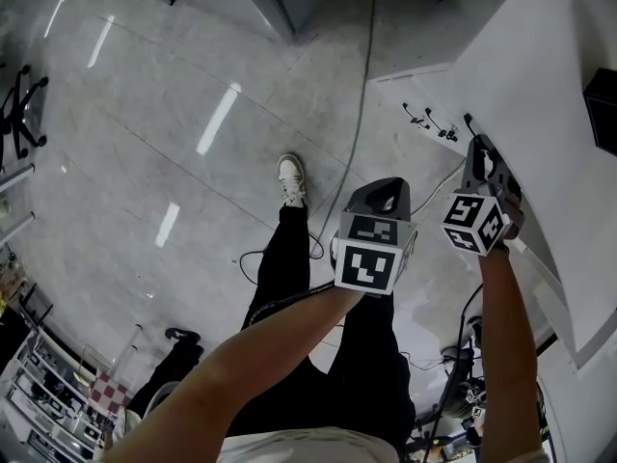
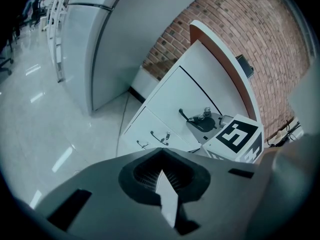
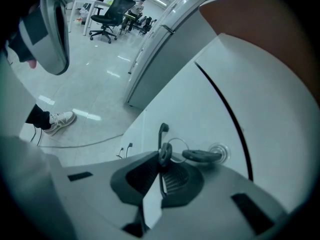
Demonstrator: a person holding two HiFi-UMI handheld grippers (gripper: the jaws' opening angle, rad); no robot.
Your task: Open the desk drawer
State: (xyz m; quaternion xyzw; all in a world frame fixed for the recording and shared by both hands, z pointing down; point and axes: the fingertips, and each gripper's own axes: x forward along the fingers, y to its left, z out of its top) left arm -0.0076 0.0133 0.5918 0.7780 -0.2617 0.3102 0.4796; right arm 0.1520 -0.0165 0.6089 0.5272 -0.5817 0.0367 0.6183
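Observation:
The white drawer unit (image 1: 540, 95) stands at the right, under a desk top. Its upper drawer front (image 3: 200, 109) carries a black handle (image 3: 162, 131), also seen as the handle (image 2: 183, 115) in the left gripper view. My right gripper (image 3: 161, 166) is shut on the handle's lower end, and in the head view the right gripper (image 1: 479, 152) sits against the unit. A key (image 3: 200, 155) on a ring hangs in the lock (image 3: 220, 153) beside the jaws. My left gripper (image 1: 386, 196) hangs shut and empty over the floor, left of the right one; its own view shows the left gripper (image 2: 162, 171) holding nothing.
Two lower drawers have small handles (image 2: 157, 136) (image 2: 141, 144). A cable (image 1: 362, 114) runs across the tiled floor near the person's shoe (image 1: 291, 179). A dark box (image 1: 603, 109) sits on the desk top. A brick wall (image 2: 240, 29), a grey cabinet (image 2: 100, 39) and an office chair (image 3: 112, 14) stand further off.

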